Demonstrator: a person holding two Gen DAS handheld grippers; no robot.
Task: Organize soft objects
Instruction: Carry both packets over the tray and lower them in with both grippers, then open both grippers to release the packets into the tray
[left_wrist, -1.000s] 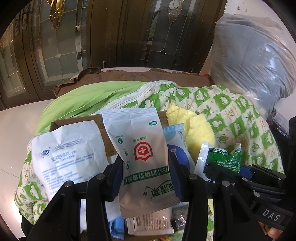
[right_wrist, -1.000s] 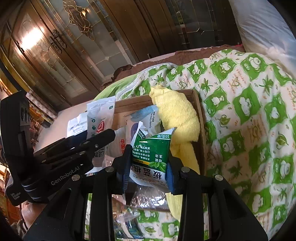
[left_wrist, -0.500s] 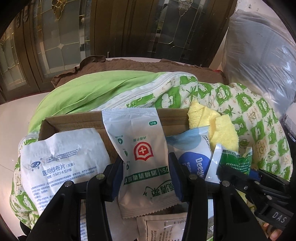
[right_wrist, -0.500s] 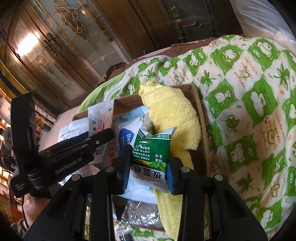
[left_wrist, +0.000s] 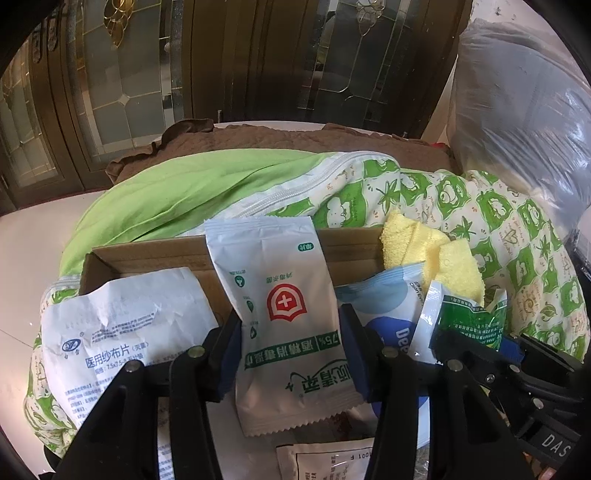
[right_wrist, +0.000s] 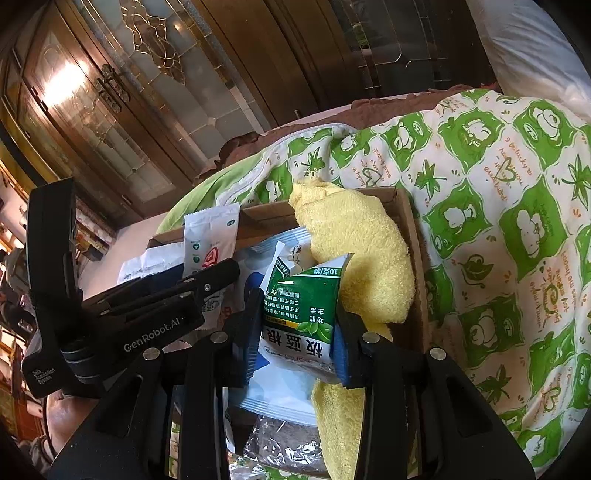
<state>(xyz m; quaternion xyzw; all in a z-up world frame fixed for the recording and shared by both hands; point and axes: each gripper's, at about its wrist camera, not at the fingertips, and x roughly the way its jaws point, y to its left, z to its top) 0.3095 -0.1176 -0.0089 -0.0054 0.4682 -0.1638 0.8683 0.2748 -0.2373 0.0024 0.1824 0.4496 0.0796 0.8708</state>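
My left gripper (left_wrist: 291, 354) is shut on a white wipe packet with a red cross (left_wrist: 280, 314) and holds it over the cardboard box (left_wrist: 155, 254). My right gripper (right_wrist: 297, 332) is shut on a green sachet (right_wrist: 306, 299), also over the box (right_wrist: 410, 221). The left gripper shows in the right wrist view (right_wrist: 207, 284), and the right gripper with its sachet in the left wrist view (left_wrist: 472, 325). In the box lie a yellow towel (right_wrist: 354, 236), a white gauze packet (left_wrist: 125, 325) and a blue-and-white wipes pack (left_wrist: 388, 306).
The box rests on a green-and-white patterned quilt (right_wrist: 498, 206) with a plain green side (left_wrist: 184, 195). A clear bag holding bedding (left_wrist: 517, 122) stands at the right. Wooden glass-paned doors (left_wrist: 221, 55) are behind. A foil packet (right_wrist: 284, 439) lies at the box's near end.
Both grippers have moved closer over the box, still holding their packets. More of the box's inside and the gauze packet now shows.
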